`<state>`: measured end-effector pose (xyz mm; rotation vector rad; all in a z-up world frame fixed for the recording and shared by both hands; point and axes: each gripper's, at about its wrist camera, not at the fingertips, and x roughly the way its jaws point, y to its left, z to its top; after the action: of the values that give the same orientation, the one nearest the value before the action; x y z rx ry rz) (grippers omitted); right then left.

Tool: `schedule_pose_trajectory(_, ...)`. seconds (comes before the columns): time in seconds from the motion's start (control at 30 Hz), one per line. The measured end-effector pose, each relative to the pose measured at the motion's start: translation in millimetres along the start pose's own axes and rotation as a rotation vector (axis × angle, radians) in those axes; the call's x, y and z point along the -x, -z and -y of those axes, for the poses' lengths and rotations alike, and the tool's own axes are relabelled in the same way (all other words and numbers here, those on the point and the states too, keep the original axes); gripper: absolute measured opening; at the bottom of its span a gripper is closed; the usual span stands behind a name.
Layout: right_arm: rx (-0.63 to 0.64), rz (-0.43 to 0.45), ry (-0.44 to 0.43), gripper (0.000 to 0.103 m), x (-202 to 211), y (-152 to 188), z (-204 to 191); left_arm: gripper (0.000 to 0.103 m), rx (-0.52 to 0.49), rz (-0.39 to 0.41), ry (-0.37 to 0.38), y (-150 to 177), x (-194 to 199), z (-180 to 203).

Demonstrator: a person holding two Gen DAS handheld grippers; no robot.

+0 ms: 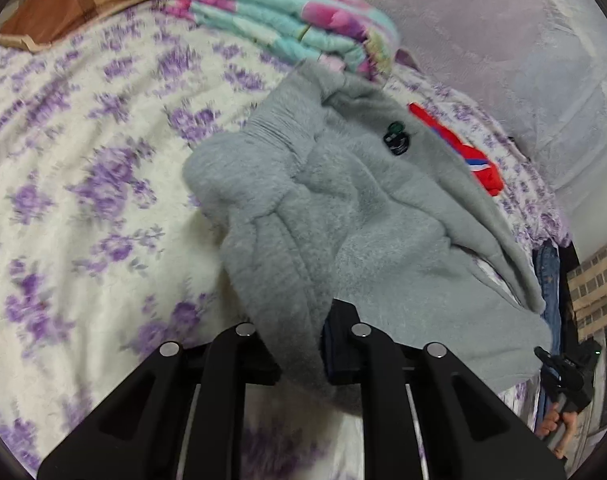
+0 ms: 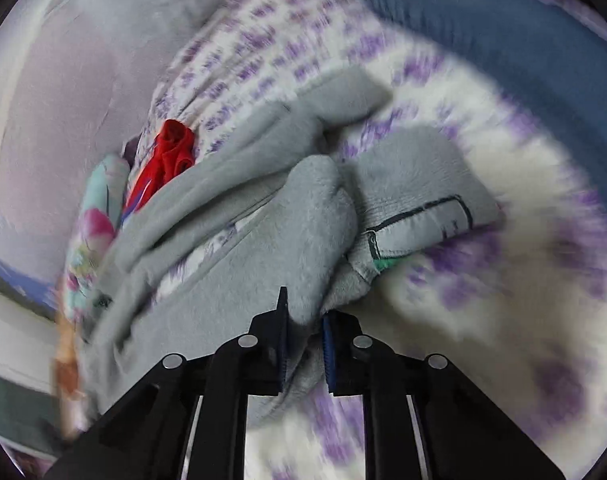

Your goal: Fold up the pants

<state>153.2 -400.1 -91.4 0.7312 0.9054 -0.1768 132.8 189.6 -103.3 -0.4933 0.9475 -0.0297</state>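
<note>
While the grey fleece pants [image 1: 343,208] lie bunched on the purple-flowered blanket [image 1: 83,200] near a red garment [image 1: 459,148], the left gripper [image 1: 301,344] and right gripper [image 2: 305,344] each pinch their fabric.

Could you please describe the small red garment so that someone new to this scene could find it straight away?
Start from the bed with the purple-flowered blanket. The fluffy grey pants lie bunched across it, and the red garment peeks out along their far edge, near the folded turquoise-and-pink quilt. It is the only bright red thing there, with a blue and white stripe.
</note>
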Motion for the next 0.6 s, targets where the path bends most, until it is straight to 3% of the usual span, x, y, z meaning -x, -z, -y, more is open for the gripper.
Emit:
schedule_pose_trajectory(0.13, 0.036, -0.010, -0.002, 0.015, 48, 37, 8, 0.012, -0.017, -0.011, 0.024, 21, 30, -8)
schedule_pose_trajectory(0.23, 0.047, -0.025, 0.044, 0.016, 49, 59, 22, 0.012, -0.023, -0.030, 0.014, 36, 37, -19)
schedule_pose_trajectory(0.3, 0.044, -0.060, 0.103, 0.025, 29, 65, 31, 0.015, -0.036, -0.078, -0.021, 38, 19, -22)
schedule_pose_trajectory(0.33, 0.037, -0.093, 0.113, 0.038, 16, 69, 38, 0.020, -0.036, -0.104, -0.037, 38, 9, -24)
schedule_pose_trajectory(0.37, 0.040, -0.076, 0.096, 0.045, 15, 70, 37, 0.021, -0.032, -0.101, -0.034, 39, 8, -25)
schedule_pose_trajectory(0.4, 0.050, -0.073, 0.092, 0.049, 18, 69, 34, 0.022, -0.035, -0.089, -0.036, 40, 13, -24)
schedule_pose_trajectory(0.43, 0.068, -0.087, 0.110, 0.058, 23, 67, 28, 0.031, -0.055, -0.080, -0.054, 40, 22, -21)
schedule_pose_trajectory(0.6, 0.130, 0.032, 0.175, 0.064, 67, 52, 13, 0.047, -0.134, 0.100, -0.127, 29, 90, -7)
